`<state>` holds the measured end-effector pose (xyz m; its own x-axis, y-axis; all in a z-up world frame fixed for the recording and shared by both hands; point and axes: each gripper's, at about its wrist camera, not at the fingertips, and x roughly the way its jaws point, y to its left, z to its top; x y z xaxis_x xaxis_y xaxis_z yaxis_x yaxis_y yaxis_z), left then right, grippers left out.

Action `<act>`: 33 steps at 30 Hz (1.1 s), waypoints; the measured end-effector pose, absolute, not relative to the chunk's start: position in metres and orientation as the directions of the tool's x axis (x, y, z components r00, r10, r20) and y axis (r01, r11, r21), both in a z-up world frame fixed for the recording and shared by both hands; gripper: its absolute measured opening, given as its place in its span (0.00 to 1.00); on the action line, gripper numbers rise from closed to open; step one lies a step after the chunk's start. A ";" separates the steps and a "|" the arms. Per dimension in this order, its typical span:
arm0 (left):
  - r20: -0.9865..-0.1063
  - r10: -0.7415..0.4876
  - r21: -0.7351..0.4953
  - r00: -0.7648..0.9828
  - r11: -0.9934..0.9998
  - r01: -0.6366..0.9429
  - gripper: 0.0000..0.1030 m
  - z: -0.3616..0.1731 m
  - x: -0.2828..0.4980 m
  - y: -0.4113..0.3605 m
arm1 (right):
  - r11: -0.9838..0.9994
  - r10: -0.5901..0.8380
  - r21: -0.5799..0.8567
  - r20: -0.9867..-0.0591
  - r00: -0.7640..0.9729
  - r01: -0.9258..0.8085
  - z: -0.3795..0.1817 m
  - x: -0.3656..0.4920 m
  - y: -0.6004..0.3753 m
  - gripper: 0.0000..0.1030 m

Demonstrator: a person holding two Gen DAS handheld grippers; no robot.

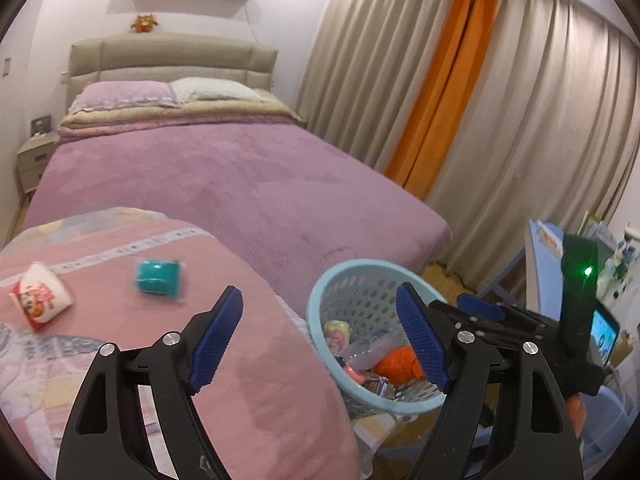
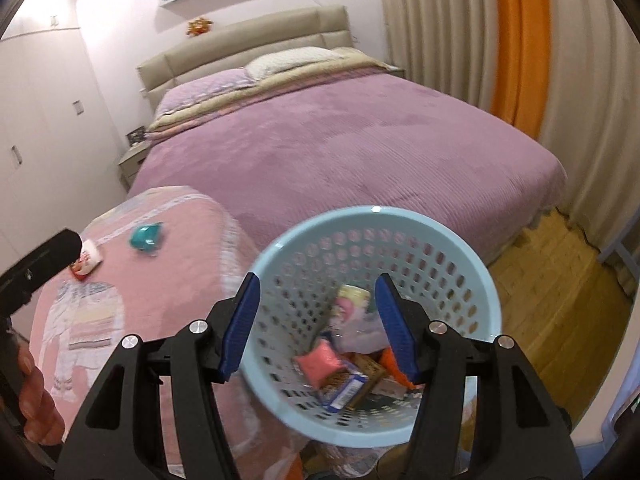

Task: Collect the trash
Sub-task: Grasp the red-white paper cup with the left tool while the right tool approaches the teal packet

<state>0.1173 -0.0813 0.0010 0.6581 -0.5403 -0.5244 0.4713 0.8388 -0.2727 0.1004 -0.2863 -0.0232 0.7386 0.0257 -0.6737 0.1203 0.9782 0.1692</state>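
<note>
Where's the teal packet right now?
The teal packet lies on the pink blanket at the foot of the bed, right of the red-and-white wrapper and left of the blue basket.

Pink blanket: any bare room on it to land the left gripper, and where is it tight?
Free: the pink blanket between the teal packet and the blue basket, under the open left gripper. Crowded: the far left, by the red-and-white wrapper.

Open left claw, basket, teal packet
</note>
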 end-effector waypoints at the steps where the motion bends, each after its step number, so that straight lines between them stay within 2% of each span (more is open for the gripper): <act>1: -0.510 -0.538 -0.279 0.671 0.841 0.462 0.79 0.006 0.113 -0.073 | 0.981 0.034 0.164 -0.666 0.745 0.101 -0.020 0.100 -0.277 0.55; 6: -0.464 -0.504 -0.284 0.729 0.864 0.417 0.83 0.023 0.095 -0.032 | 0.988 0.094 0.156 -0.649 0.755 0.012 -0.010 0.103 -0.240 0.55; 14: -0.431 -0.374 -0.304 0.821 0.917 0.258 0.85 0.036 0.080 0.057 | 0.977 0.213 0.124 -0.608 0.765 -0.173 -0.011 0.109 -0.157 0.55; 18: -0.442 -0.299 -0.326 0.845 0.932 0.159 0.85 0.032 0.076 0.106 | 0.948 0.317 0.173 -0.564 0.763 -0.266 -0.023 0.113 -0.126 0.55; 25: -0.492 -0.162 -0.350 0.856 0.937 -0.023 0.85 0.017 0.082 0.179 | 0.935 0.347 0.167 -0.598 0.722 -0.312 -0.058 0.133 -0.074 0.55; 29: -0.536 -0.157 -0.356 0.829 0.933 -0.053 0.85 0.002 0.103 0.192 | 0.935 0.346 0.163 -0.626 0.699 -0.316 -0.070 0.140 -0.062 0.55; 33: -0.567 -0.216 -0.357 0.794 0.934 -0.001 0.85 -0.014 0.131 0.181 | 0.934 0.354 0.199 -0.640 0.682 -0.298 -0.078 0.145 -0.067 0.55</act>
